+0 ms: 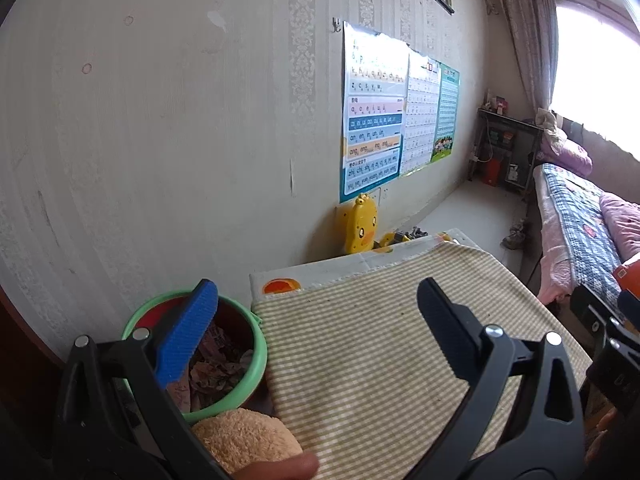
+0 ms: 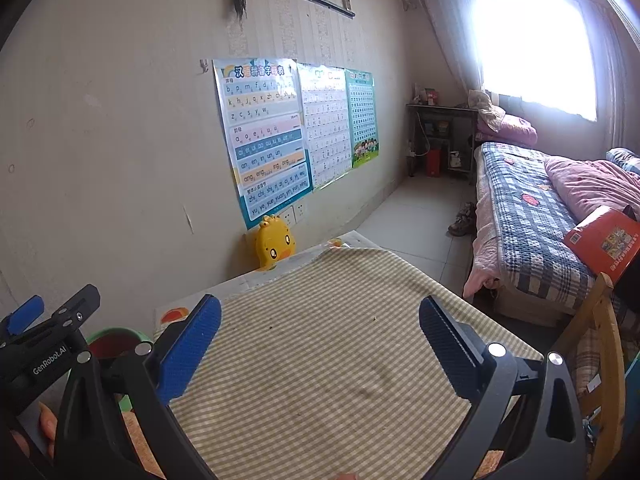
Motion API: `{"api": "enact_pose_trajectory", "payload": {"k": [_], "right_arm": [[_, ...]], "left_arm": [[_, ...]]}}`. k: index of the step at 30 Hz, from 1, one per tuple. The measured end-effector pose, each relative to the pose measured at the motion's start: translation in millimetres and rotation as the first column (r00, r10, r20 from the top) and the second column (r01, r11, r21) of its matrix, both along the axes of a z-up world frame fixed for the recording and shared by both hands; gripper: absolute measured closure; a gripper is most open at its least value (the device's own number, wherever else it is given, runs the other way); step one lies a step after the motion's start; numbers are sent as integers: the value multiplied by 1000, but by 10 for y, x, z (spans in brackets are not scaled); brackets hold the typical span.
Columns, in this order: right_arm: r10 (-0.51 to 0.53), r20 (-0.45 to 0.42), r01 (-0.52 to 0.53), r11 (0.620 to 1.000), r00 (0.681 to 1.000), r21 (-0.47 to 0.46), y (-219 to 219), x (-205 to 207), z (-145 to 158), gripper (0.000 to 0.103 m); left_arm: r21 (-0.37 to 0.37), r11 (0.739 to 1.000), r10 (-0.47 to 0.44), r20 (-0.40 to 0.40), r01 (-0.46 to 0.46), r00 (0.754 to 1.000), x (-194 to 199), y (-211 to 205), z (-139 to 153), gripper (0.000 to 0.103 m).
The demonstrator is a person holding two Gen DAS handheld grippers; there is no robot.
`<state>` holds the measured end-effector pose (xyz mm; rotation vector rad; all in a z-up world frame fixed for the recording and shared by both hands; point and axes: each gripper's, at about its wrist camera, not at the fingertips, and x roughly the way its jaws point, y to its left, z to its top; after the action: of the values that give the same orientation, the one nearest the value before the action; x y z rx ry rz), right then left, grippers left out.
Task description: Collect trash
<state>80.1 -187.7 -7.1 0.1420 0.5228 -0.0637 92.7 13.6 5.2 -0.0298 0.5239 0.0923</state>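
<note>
Fingers spread, empty on both: left gripper (image 1: 320,320) over green bin (image 1: 256,364) edge, right gripper (image 2: 320,334) above striped cloth (image 2: 320,360).

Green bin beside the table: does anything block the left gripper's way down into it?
Nothing visible does. The green bin is open-topped, with paper scraps inside, and the left gripper hangs over its rim, jaws open and empty.

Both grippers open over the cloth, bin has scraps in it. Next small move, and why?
Probably pan to search: both the left gripper and right gripper are open and empty, the striped cloth shows only specks, and the green bin already holds scraps.
</note>
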Motion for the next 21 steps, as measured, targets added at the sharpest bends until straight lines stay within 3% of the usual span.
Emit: {"api": "enact_pose_trajectory", "payload": {"k": [21], "right_arm": [[5,-19,-5,1000,1000,-8,80,-40,-24,8]], "left_arm": [[-5,1000,-6,-18,6,1000,-16,21,-32,5]]}}
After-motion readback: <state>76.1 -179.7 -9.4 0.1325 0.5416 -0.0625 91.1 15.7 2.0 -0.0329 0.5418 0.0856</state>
